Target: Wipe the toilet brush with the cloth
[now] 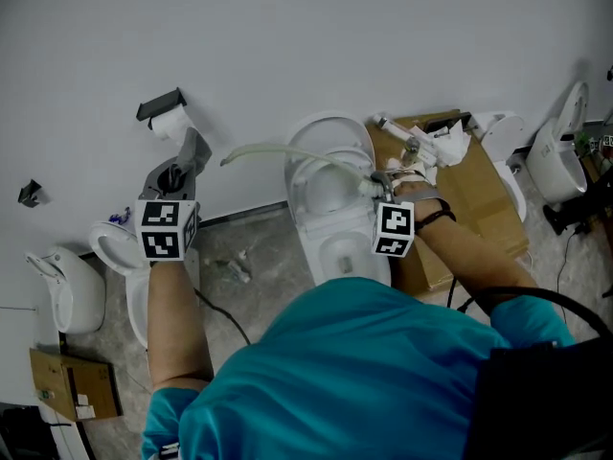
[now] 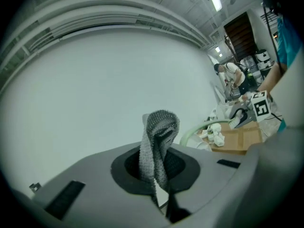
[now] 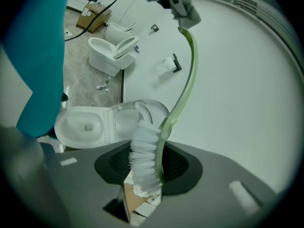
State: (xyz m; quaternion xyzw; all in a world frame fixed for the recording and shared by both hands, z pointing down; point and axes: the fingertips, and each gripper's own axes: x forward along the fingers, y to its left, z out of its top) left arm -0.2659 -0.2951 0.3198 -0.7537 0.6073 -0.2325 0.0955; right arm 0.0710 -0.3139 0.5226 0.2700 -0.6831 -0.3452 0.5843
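Note:
My left gripper (image 1: pixel 182 166) is shut on a grey knitted cloth (image 2: pixel 159 144), which sticks up in a fold from between the jaws. The right gripper (image 1: pixel 381 186) is shut on the toilet brush at its white bristle head (image 3: pixel 142 158). The brush's long pale green handle (image 3: pixel 188 75) curves away from that gripper toward the left one (image 3: pixel 183 11). In the head view the handle (image 1: pixel 278 151) arcs across the white toilet (image 1: pixel 330 218), and its free end stops just short of the cloth. The left gripper view shows the right gripper (image 2: pixel 247 113) far off at the right.
A second white toilet (image 1: pixel 124 257) stands below the left gripper, with a toilet paper holder (image 1: pixel 163 113) on the wall above. A cardboard box (image 1: pixel 484 195) with white rags sits right of the middle toilet. More toilets, boxes and a black cable (image 1: pixel 225 319) lie around the floor.

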